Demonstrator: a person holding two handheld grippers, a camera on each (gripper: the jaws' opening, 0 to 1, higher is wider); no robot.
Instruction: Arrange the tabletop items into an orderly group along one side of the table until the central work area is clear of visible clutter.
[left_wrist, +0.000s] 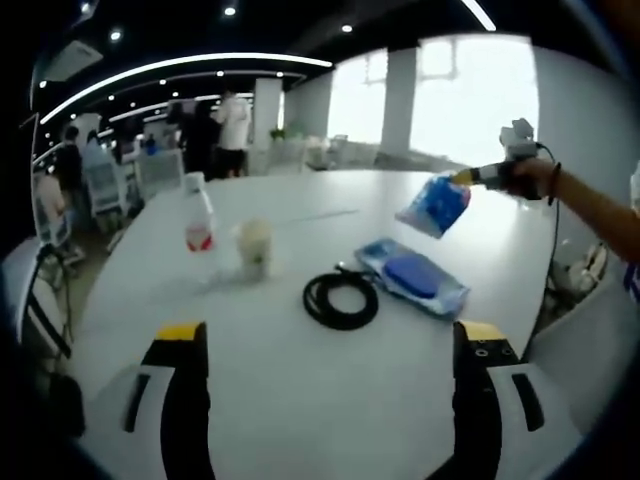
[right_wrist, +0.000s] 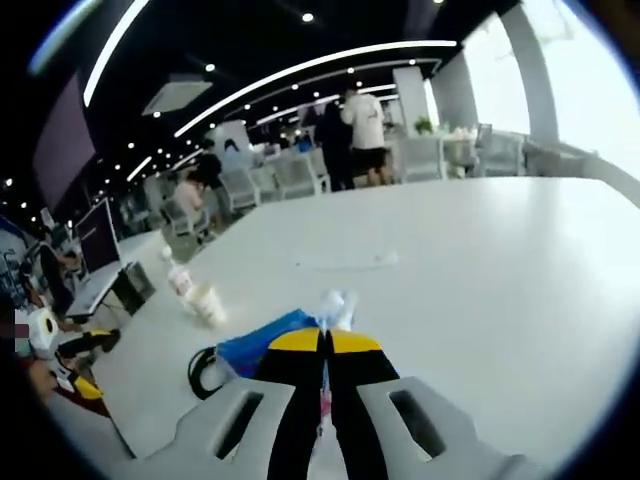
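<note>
While the left gripper (left_wrist: 325, 345) hovers with fingers spread and empty above the table (left_wrist: 300, 420), a coiled cable (left_wrist: 341, 298) lies ahead, a flat blue pack (left_wrist: 412, 277) just right of it, a bottle (left_wrist: 199, 222) and cup (left_wrist: 253, 248) left of it. The right gripper (left_wrist: 478, 177), reaching in level from a person's hand (left_wrist: 535, 177), carries a blue pouch (left_wrist: 435, 206) aloft beyond the cable.

In the right gripper view, the fingers (right_wrist: 300, 345) are clenched on the pouch (right_wrist: 262, 342). Judged: mid-transfer; next, lowering it beside the group.

The table (left_wrist: 300, 400) was white, the coiled cable (left_wrist: 341, 298) black, both packets (left_wrist: 412, 277) blue and white, the bottle's label (left_wrist: 199, 239) red.
</note>
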